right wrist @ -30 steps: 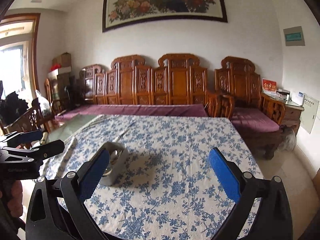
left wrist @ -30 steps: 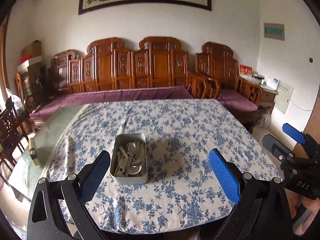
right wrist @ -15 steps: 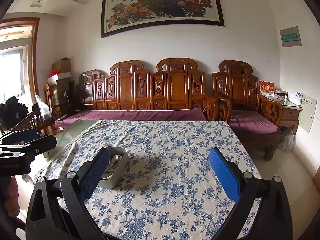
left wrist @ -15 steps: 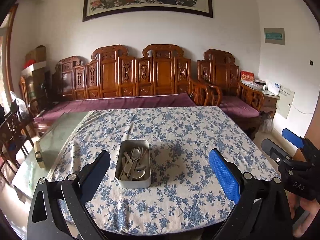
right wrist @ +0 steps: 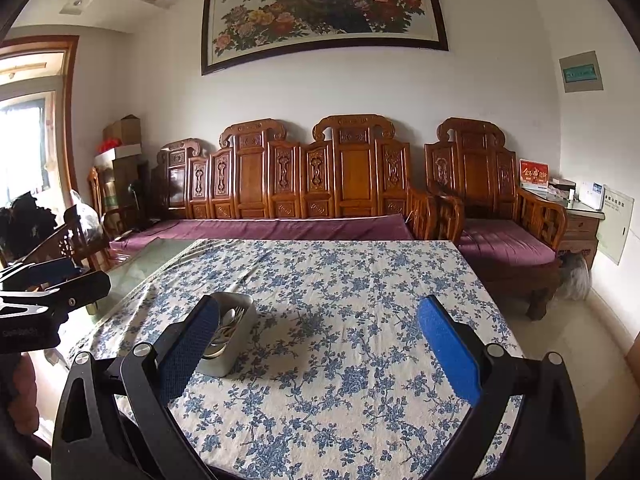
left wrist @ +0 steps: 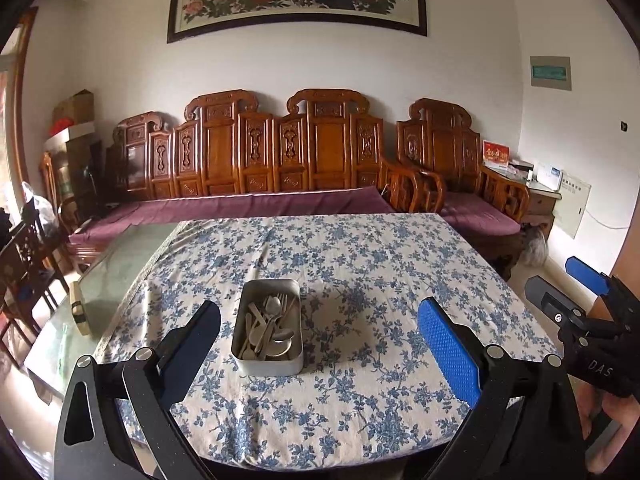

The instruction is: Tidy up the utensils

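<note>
A rectangular metal tin (left wrist: 269, 327) holding several spoons and forks (left wrist: 269, 330) sits on the table's blue-flowered cloth (left wrist: 360, 280), left of centre. In the right wrist view the tin (right wrist: 228, 340) is partly hidden behind my left finger. My left gripper (left wrist: 318, 344) is open and empty, held back over the near table edge with the tin between its fingers in the view. My right gripper (right wrist: 318, 346) is open and empty, to the right of the tin. It also shows at the right of the left wrist view (left wrist: 576, 292).
The cloth leaves a bare glass strip (left wrist: 108, 280) on the table's left, with a small box (left wrist: 78, 308) on it. A carved wooden sofa (left wrist: 280, 160) with purple cushions stands behind the table. Wooden chairs (left wrist: 24, 264) stand at the left.
Both grippers have pulled back and tilted up, so the table and tin look smaller and lower and more wall and painting shows. The tin has not moved.
</note>
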